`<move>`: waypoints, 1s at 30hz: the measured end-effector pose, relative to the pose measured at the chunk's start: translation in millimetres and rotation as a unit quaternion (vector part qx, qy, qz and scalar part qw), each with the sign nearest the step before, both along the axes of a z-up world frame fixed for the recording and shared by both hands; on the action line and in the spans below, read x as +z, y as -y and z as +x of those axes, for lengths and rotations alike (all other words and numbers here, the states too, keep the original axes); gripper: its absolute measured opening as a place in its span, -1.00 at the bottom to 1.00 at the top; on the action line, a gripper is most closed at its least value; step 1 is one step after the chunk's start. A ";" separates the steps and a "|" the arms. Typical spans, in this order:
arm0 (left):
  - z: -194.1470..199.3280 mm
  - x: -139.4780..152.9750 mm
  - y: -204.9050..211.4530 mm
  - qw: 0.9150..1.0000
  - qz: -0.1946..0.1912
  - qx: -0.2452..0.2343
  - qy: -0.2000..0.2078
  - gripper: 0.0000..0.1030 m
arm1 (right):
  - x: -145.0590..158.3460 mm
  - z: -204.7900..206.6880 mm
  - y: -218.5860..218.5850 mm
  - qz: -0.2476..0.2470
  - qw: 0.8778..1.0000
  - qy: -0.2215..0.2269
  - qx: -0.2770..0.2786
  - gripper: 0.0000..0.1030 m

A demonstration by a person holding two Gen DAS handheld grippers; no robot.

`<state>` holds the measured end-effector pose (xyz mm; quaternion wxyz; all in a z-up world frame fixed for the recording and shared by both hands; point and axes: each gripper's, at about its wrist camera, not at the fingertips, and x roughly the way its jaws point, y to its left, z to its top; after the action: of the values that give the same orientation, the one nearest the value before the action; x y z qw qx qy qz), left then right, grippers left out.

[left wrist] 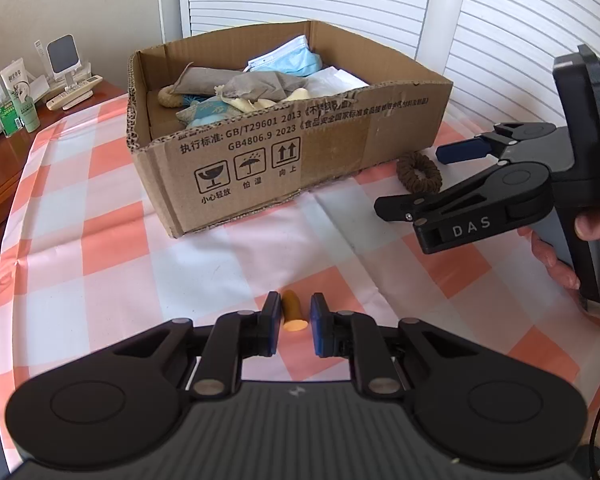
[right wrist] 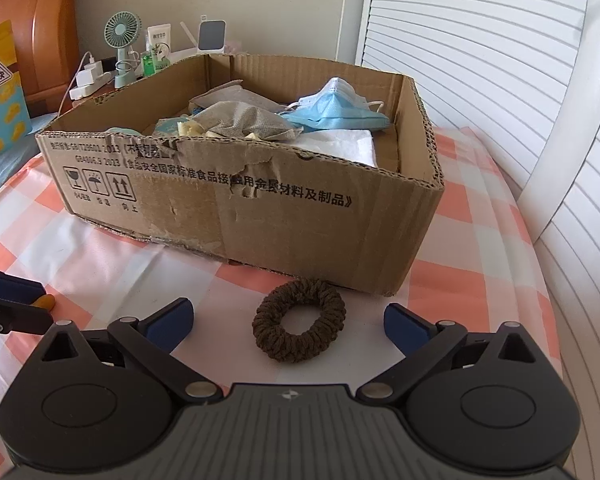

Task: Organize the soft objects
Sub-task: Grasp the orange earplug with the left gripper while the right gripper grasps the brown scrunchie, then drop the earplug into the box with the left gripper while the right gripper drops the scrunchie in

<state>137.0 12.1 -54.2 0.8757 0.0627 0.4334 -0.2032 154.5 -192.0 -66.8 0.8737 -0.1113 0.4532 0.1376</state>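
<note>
Left tongs (left wrist: 295,316) are sitting nearly closed around a small orange foam earplug (left wrist: 293,314); narrow gaps are showing either side, so the pads are flanking it, not yet squeezing. Its long axis is running along the fingers, flat end toward the camera. Right tongs (right wrist: 288,322) are hovering released, wide apart, over a brown scrunchie (right wrist: 299,320) lying flat on the checked cloth (left wrist: 100,248), centred between the pads, just beside the cardboard box (right wrist: 300,220) front wall. Box is holding a blue face mask (right wrist: 340,114) and grey pouches (right wrist: 240,122). Each hand is nearest its own item.
</note>
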 end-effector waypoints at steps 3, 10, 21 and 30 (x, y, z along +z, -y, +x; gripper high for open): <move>0.1 0.1 -0.2 1.000 -0.003 0.000 0.000 -0.73 | 2.2 -3.3 0.3 0.008 1.000 0.001 0.008 0.78; 0.8 -0.2 -2.6 1.000 -0.009 -0.004 -0.001 -0.73 | 8.0 -5.7 -0.6 0.005 1.000 0.005 0.002 0.22; 1.2 0.3 -3.6 1.000 -0.014 -0.010 -0.001 -0.73 | 14.6 -9.2 0.8 0.000 1.000 0.007 -0.016 -0.14; -0.6 2.0 -1.9 1.000 -0.015 -0.016 0.002 -0.73 | 26.3 -18.5 2.1 0.006 1.000 0.016 -0.019 -0.15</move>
<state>136.4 14.0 -52.3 0.8743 0.0571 0.4273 -0.2230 136.0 -194.1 -40.5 0.8841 -0.0994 0.4398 0.1223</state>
